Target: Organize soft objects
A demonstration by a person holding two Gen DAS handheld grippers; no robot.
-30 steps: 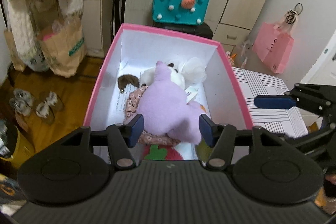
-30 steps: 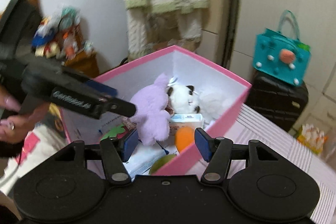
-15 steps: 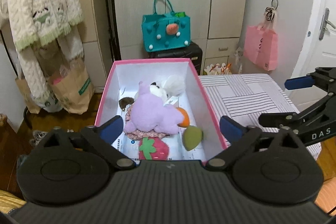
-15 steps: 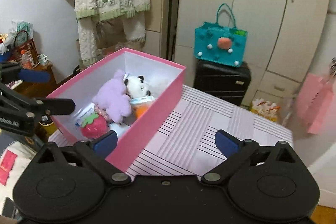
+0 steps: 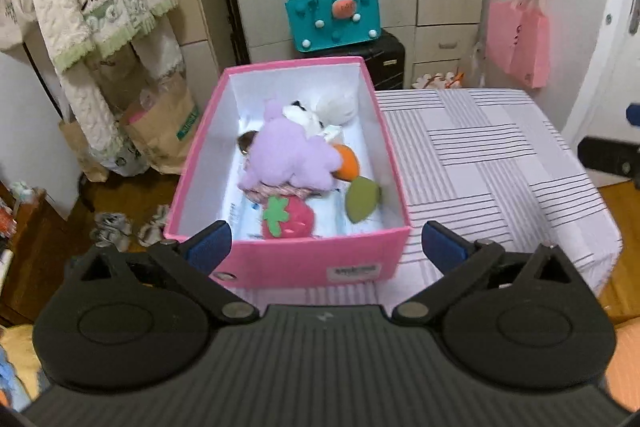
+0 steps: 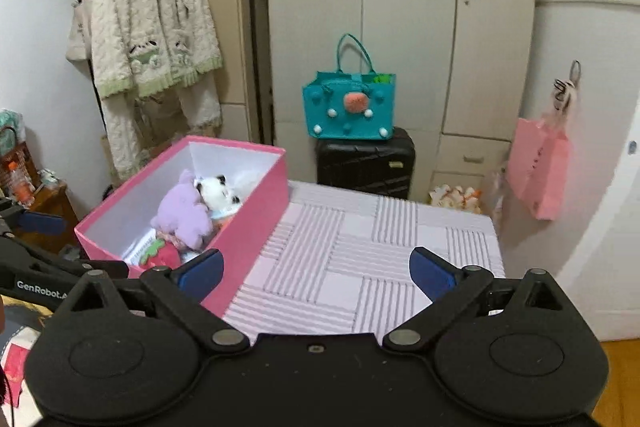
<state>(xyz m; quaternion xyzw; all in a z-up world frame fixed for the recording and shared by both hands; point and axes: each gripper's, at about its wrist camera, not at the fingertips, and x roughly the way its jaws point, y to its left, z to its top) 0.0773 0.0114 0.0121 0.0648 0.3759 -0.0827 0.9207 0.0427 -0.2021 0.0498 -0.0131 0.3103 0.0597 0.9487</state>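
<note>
The soft toys lie heaped in the pink cardboard box (image 5: pixel 288 259) on the left part of the striped tablecloth (image 5: pixel 480 163): a fuzzy purple plush (image 5: pixel 288 155) on top, a white-and-black plush (image 5: pixel 308 115) behind it, a felt strawberry (image 5: pixel 288 221), and orange and green felt pieces beside it. All look light, squashy and non-slippery, so a pinch on the purple plush's thick body should likely hold. Both the left gripper (image 5: pixel 324 247) and right gripper (image 6: pixel 316 269) hover spread wide and empty, short of the box.
</note>
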